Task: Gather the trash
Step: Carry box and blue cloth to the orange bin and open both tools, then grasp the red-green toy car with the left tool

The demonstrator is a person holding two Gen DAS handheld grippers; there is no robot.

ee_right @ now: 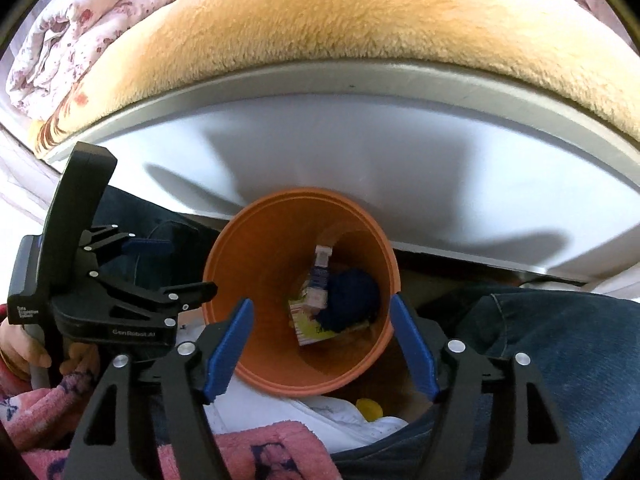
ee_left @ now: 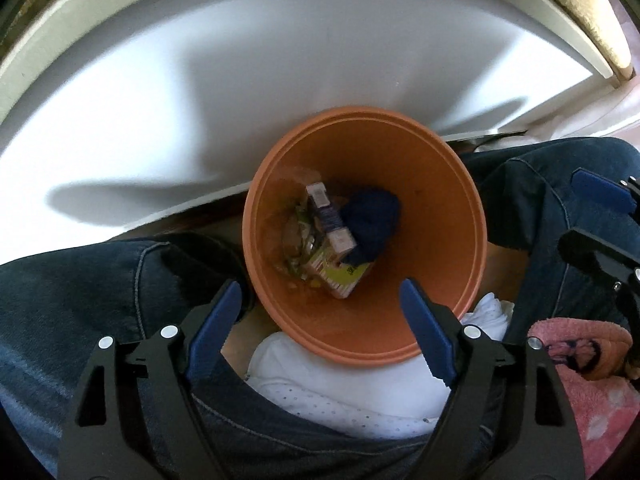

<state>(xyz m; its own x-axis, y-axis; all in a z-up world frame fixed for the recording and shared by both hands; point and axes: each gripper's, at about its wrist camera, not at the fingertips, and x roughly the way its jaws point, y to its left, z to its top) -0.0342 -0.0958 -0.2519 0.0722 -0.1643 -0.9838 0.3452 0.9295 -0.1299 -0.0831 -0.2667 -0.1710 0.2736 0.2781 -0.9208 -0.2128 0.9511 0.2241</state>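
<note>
Right now you hold both grippers over the orange bin [ee_left: 440,216], which stands on the floor between your denim-clad knees [ee_left: 80,300], hard against the white bed frame [ee_left: 240,100]. Your left gripper [ee_left: 320,304] points almost straight down into the bin; its jaws are spread wide with nothing between them. Your right gripper [ee_right: 320,332] tilts in from the side, jaws likewise spread and empty. Down at the bottom of the bin lies the trash: a small white-and-purple carton [ee_left: 330,220] leaning on a yellow-green box [ee_left: 340,276], a dark blue bundle [ee_left: 372,220] beside them towards the right wall, and crumpled clear wrapping [ee_left: 298,236] against the left wall. A white garment [ee_left: 320,384] lies on the floor by the bin's near rim.
</note>
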